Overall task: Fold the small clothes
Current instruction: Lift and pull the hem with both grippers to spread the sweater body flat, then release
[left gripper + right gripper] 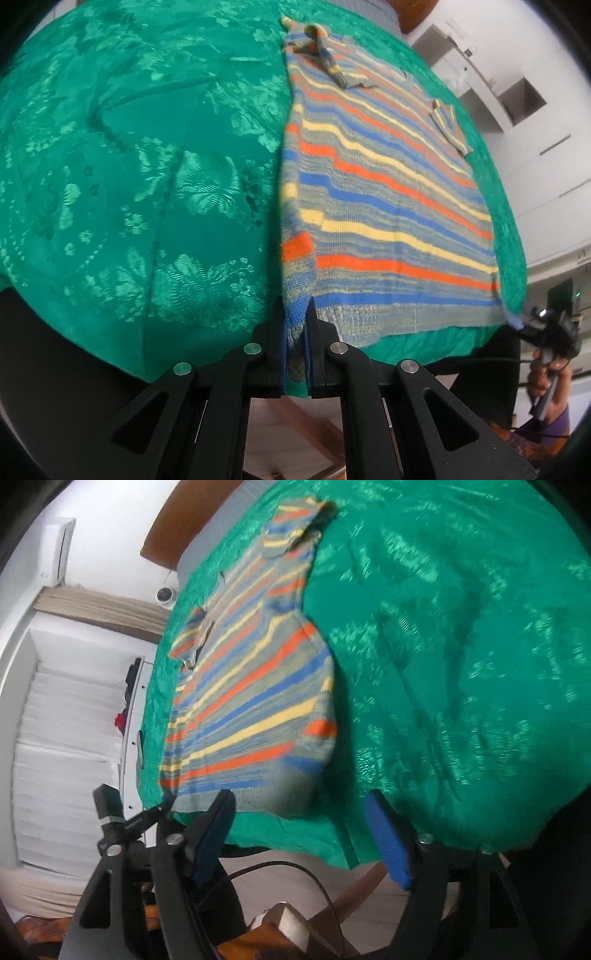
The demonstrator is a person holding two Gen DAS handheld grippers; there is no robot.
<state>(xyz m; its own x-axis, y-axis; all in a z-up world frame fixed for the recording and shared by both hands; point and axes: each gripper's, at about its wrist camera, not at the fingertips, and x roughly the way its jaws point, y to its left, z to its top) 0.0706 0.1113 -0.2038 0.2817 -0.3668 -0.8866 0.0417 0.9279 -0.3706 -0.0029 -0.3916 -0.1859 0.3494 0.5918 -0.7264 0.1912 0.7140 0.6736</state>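
Green patterned bedspread (129,166) covering the work surface, white shelving (517,96) behind. Striped knit sweater (388,192) lying spread on the bedspread, one side folded over along its length, sleeve (325,55) laid across the upper part. Left gripper (295,332) clenched on the folded hem corner of the sweater, fabric pinched between black fingers. Right gripper (295,834) released, blue pads (388,842) standing wide apart just off the sweater's near hem, nothing between them.
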